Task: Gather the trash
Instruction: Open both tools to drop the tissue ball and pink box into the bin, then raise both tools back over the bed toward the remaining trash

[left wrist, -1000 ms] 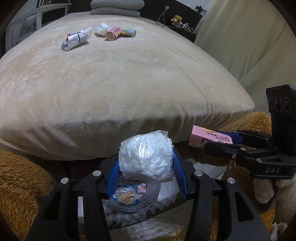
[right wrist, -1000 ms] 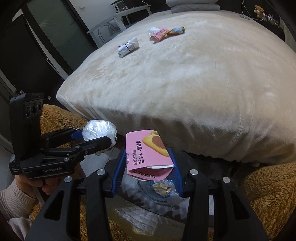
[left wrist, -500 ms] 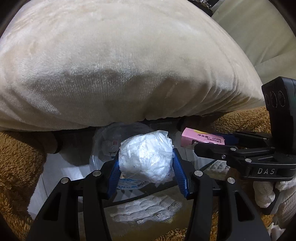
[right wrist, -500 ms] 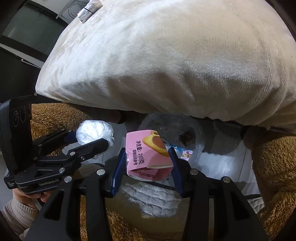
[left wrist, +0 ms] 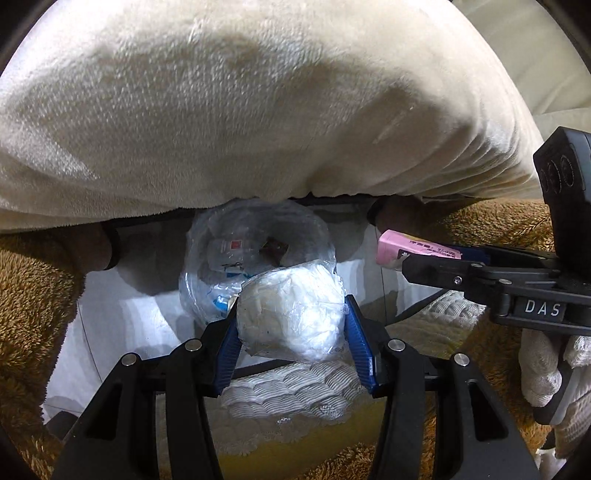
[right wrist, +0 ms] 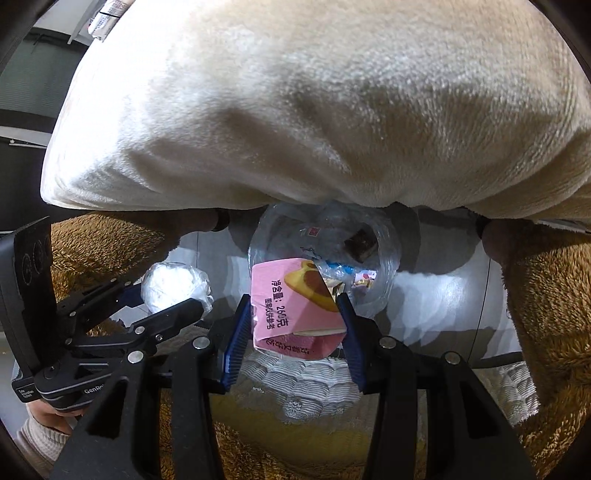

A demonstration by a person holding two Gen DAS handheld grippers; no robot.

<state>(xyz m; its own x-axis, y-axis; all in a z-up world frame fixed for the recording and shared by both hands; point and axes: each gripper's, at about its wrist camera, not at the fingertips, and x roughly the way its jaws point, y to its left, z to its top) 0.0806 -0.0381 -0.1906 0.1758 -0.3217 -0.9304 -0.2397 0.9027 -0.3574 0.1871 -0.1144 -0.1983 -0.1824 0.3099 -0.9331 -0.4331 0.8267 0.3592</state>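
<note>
The left claw [left wrist: 291, 325] is closed on a white wad [left wrist: 291, 317] of crumpled plastic, pinched between the blue pads [left wrist: 229, 343]. The right claw [right wrist: 293, 317] is closed on a pink carton [right wrist: 291, 306], gripped across its width with the printed face up and the long axis running near to far, along the fingers. The target is the bin [left wrist: 258, 258], lined with a clear bag, standing on the pale floor [left wrist: 122, 321] at the foot of the bed [left wrist: 258, 110], partly under the overhanging cream blanket. It already holds wrappers and a dark scrap. In the left wrist view the bin mouth lies just far of the wad and slightly left; the wad overlaps the near right rim. In the right wrist view the bin [right wrist: 384, 258] lies just far and right of the carton, whose far end overlaps the near left rim. Judgement: both claws stand at the near edge of the opening, left claw on the left, right claw on the right, and neither load is clearly centred over it. The release depends on a short advance toward the far side, each claw converging on the middle. Neither claw is clearly nearer. The blanket edge hangs close above the far rim and limits the approach. More trash [right wrist: 107, 14] lies on the far left of the bed, so the task is not finished.
</note>
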